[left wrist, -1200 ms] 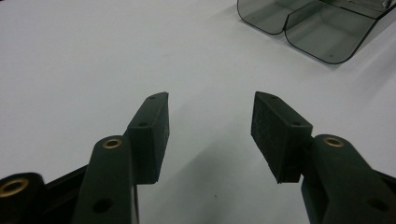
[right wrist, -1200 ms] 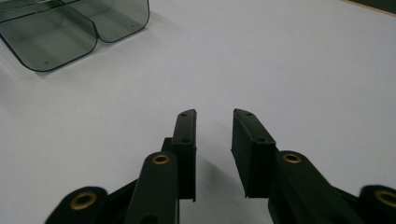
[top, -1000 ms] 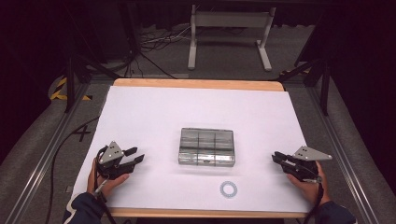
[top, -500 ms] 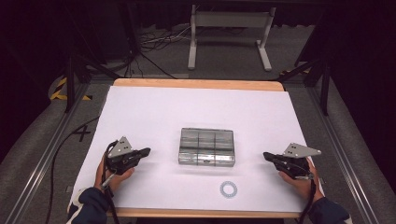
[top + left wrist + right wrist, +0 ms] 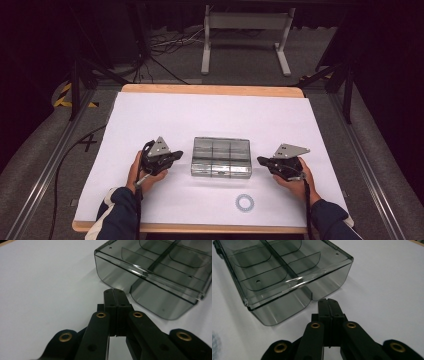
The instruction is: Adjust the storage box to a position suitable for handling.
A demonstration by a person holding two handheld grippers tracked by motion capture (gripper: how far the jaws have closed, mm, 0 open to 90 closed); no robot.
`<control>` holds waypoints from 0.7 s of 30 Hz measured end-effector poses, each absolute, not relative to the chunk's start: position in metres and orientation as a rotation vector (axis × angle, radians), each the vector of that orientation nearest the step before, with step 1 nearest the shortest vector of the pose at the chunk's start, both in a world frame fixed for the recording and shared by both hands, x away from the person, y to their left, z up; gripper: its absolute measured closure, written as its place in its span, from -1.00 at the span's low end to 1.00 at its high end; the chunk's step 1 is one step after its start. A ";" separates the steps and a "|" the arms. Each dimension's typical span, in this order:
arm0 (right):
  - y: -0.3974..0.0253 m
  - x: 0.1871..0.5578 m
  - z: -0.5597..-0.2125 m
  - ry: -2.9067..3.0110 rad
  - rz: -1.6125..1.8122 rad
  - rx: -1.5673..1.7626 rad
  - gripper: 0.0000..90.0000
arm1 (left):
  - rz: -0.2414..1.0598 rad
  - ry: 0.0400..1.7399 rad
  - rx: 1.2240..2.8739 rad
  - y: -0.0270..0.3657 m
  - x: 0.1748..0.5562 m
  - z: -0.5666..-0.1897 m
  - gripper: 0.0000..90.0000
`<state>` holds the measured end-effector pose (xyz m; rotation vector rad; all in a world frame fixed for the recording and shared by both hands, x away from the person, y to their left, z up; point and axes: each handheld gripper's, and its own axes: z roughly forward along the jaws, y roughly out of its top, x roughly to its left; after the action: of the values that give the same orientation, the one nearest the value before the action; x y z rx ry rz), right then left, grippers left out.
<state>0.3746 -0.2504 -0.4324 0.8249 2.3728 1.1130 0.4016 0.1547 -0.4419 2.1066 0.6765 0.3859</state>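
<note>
Flanking clear box (image 5: 221, 157), left gripper (image 5: 181, 154), right gripper (image 5: 260, 160), closed

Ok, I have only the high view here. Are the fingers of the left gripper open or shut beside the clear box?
Observer: Shut. In the left gripper view the left gripper has its fingers pressed together, with nothing between them, and points at an end wall of the clear box.
Operator: And the right gripper?
Observer: The right gripper is shut too and holds nothing. Its tips are close to the opposite end wall of the box, but I cannot tell if they touch it.
Operator: Is there something inside the box?
Observer: The compartments that the two gripper views show look empty. They are separated by curved dividers.
</note>
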 end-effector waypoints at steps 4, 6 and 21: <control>-0.245 0.383 -0.435 2.373 1.129 0.855 1.00 | 0.384 0.674 2.117 0.137 0.413 -0.444 1.00; -0.243 0.386 -0.436 2.375 1.145 0.866 1.00 | 0.382 0.673 2.127 0.131 0.416 -0.446 1.00; -0.235 0.395 -0.441 2.381 1.158 0.904 1.00 | 0.347 0.699 2.154 0.130 0.423 -0.453 1.00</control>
<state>0.3954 -0.2345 -0.4411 0.9036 2.3806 1.1579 0.4231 0.1298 -0.4526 2.1536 0.6989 0.3466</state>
